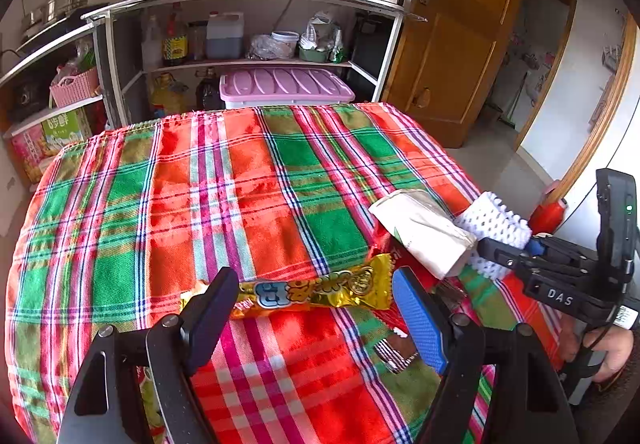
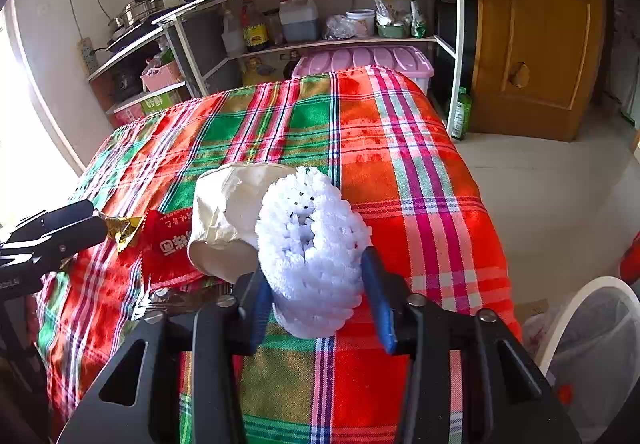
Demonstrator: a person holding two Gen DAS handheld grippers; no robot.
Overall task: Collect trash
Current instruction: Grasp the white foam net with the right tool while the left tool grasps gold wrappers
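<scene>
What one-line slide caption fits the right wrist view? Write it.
Right gripper closed on a white foam fruit net beside a crumpled paper cup on the plaid tablecloth.

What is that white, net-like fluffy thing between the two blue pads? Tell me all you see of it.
The white foam net sleeve looks soft, a mesh full of small holes, rolled into a tube whose open end faces the camera. It sits on the plaid tablecloth at the table's near right part, squeezed between the right gripper pads, and touches a crumpled paper cup on its left.
</scene>
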